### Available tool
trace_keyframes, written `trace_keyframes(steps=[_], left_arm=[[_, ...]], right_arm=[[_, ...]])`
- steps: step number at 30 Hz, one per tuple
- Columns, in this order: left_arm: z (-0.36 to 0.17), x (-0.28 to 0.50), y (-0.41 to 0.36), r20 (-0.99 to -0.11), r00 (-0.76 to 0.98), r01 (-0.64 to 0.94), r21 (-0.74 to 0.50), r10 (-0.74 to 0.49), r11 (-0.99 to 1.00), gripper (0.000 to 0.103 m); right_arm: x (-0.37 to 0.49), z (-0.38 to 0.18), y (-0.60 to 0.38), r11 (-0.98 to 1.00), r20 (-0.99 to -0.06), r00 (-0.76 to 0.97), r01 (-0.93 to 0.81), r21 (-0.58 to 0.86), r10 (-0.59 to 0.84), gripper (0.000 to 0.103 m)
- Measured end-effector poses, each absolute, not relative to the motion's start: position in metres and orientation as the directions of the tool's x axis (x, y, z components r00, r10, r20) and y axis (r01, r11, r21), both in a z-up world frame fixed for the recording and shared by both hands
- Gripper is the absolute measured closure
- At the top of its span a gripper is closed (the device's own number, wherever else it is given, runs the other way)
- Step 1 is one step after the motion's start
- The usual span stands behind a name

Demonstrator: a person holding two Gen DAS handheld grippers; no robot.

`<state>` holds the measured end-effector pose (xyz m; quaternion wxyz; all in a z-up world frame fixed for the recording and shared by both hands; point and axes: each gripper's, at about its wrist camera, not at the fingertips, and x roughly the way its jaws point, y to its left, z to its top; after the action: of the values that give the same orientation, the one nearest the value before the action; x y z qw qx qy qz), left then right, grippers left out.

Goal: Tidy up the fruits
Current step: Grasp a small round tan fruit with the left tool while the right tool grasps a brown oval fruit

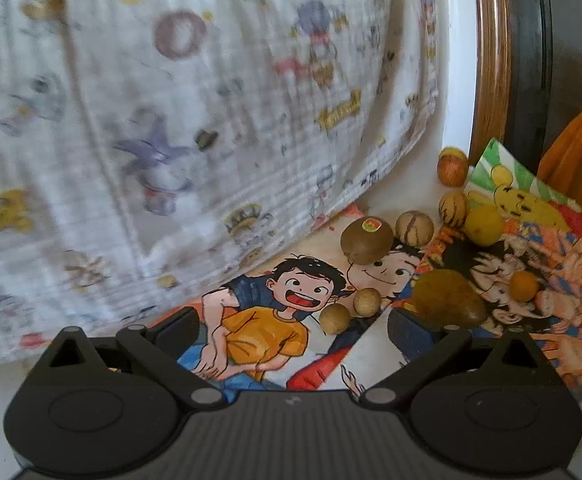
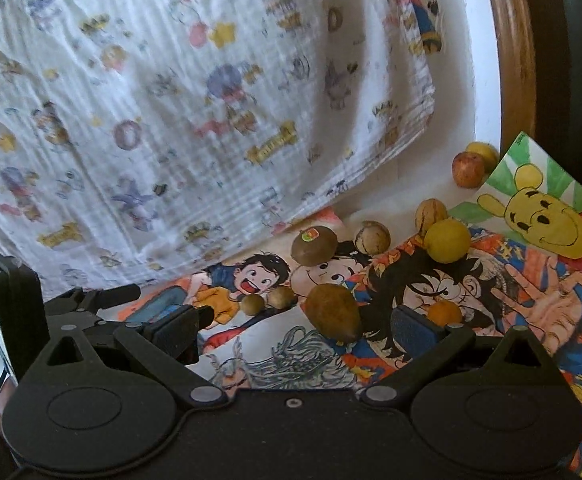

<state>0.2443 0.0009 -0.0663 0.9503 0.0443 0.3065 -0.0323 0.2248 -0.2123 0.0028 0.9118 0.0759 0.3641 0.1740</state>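
Fruits lie loose on cartoon posters. In the left wrist view I see a stickered kiwi (image 1: 366,241), two small tan balls (image 1: 334,319) (image 1: 367,301), a brown oval fruit (image 1: 449,298), a small orange (image 1: 524,286), a lemon (image 1: 483,225), two striped fruits (image 1: 414,227) (image 1: 453,209) and an apple (image 1: 453,170). My left gripper (image 1: 295,328) is open and empty, just short of the tan balls. My right gripper (image 2: 297,332) is open too. The brown oval fruit (image 2: 333,312) lies just ahead of its gap, and the small orange (image 2: 444,313) sits past its right fingertip.
A cartoon-printed white cloth (image 2: 171,100) hangs across the back and left. The posters (image 2: 531,280) cover a white tabletop (image 2: 383,196). A wooden frame (image 2: 515,60) with a dark panel stands at the right. The left tool's black housing (image 2: 11,312) fills the right view's left edge.
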Motion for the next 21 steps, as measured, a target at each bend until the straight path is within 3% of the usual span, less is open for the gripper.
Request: trace_keyframes(steps=[4,12,21], left_arm=[[-0.087,0.268,-0.003,-0.609,0.792,0.106,0.083,-0.034,0.991,0.002],[-0.112,0.297,-0.008,-0.649,0.759,0.129,0.066,-0.056,0.989,0.018],[-0.122,0.314,-0.015,-0.681,0.728,0.172,0.061,-0.085,0.983,0.043]], right_arm=[[0.246,-0.016,-0.211,0.931,-0.666,0.651,-0.255,0.261,0.365,0.001],[0.277,-0.043,-0.207,0.931,-0.698,0.616,-0.249,0.267,0.365,0.001],[0.295,-0.055,-0.204,0.929,-0.711,0.598,-0.247,0.277,0.37,0.001]])
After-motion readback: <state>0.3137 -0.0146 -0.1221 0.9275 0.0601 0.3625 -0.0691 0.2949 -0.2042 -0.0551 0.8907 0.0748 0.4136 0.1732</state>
